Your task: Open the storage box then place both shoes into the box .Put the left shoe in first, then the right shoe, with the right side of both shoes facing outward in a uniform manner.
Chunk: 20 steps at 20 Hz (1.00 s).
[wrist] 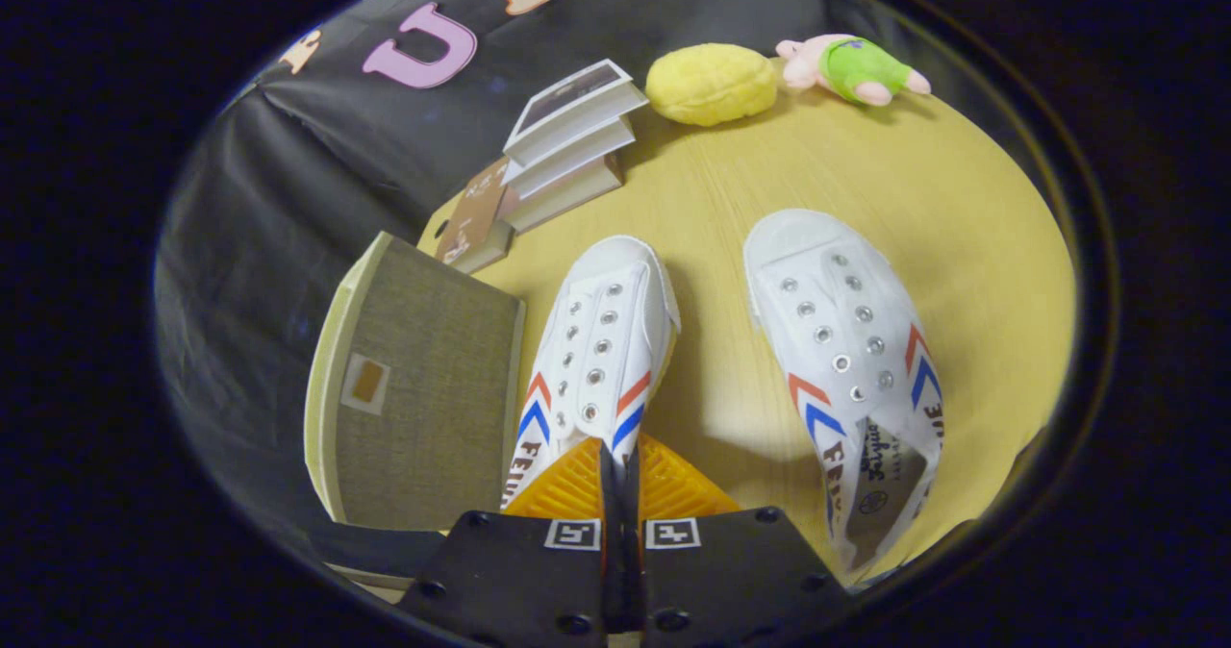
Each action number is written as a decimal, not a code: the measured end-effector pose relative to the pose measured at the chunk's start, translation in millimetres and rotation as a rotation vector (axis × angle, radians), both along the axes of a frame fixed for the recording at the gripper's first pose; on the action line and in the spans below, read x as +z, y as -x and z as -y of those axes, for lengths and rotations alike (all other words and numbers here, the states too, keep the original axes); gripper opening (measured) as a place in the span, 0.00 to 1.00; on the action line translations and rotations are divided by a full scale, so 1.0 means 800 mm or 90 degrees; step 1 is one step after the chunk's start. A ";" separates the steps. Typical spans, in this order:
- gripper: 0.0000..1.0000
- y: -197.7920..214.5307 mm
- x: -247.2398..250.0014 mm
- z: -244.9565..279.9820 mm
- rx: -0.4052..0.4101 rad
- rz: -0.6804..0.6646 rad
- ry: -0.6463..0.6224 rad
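Your gripper is pinched nearly shut on the rear edge of the left shoe, toe pointing ahead. Right shoe lies on the table, ahead & to the right. Storage box sits just left of the fingers, lid closed.

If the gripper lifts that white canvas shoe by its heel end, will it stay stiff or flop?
The shoe pinched in the gripper looks like soft, laceless canvas, so its upper probably buckles. Its rubber sole likely keeps the toe from drooping much. It seems light.
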<state>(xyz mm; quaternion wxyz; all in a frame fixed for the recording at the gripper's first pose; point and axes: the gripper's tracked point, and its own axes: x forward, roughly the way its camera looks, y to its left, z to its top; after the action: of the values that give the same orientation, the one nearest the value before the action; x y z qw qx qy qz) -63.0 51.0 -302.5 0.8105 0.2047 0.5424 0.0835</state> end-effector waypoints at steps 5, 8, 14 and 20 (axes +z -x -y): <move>0.03 -0.019 0.055 -0.022 -0.001 0.042 -0.019; 0.03 -0.033 0.099 -0.041 -0.004 0.071 -0.042; 0.03 -0.052 0.177 -0.098 0.033 0.131 -0.081; 0.03 -0.051 0.202 -0.175 0.068 0.145 -0.122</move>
<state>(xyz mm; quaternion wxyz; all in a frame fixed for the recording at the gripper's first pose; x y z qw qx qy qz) -22.2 190.9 -141.2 0.8380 0.2411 0.4463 0.2009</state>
